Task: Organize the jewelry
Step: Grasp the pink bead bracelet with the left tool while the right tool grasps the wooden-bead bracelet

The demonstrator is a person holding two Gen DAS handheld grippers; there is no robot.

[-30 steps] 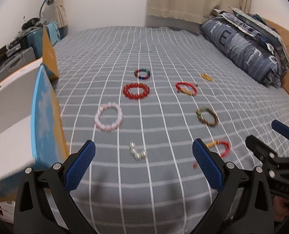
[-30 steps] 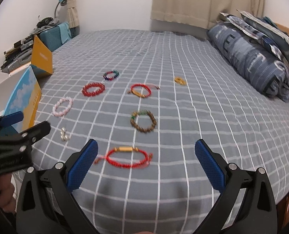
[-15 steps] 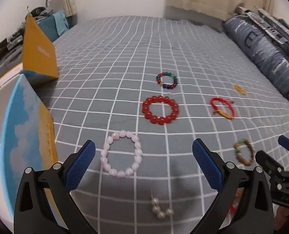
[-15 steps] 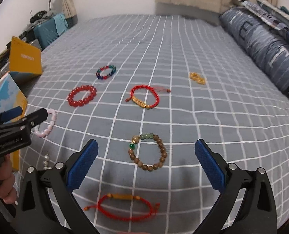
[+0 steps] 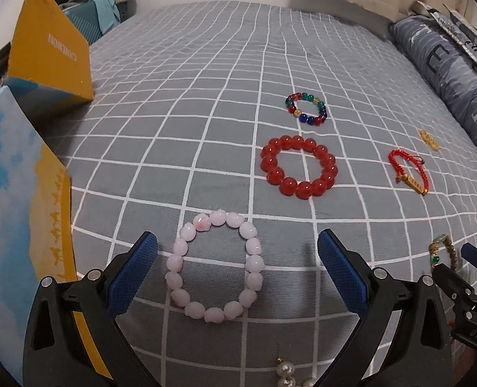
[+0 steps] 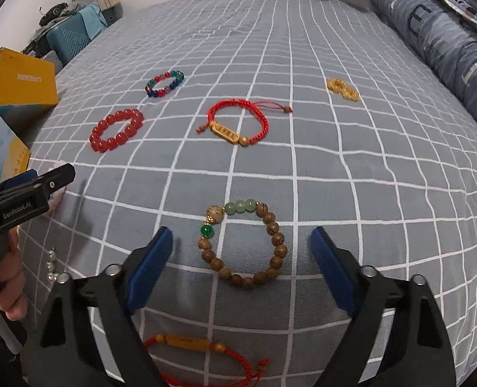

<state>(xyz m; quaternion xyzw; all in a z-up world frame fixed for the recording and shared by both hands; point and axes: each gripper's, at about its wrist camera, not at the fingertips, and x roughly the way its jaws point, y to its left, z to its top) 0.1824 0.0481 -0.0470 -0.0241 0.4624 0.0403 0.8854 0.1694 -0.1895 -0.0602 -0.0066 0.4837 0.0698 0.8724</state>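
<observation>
On the near bed, our wide-open, empty left gripper [image 5: 237,269] and right gripper [image 6: 241,256] straddle the pink bracelet [image 5: 215,269] and wooden bracelet [image 6: 243,246]; smooth beads may roll free.

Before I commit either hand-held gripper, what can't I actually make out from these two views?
- Pearl piece: left wrist view, cut off by the bottom edge.
- Pink bead bracelet: right wrist view, mostly hidden behind the left hand-held gripper.
- Red cord bracelet: right wrist view, partly under the right hand-held gripper.
- Wooden bead bracelet: left wrist view, half covered by the right hand-held gripper.
- Small yellow piece: too small to identify.
</observation>
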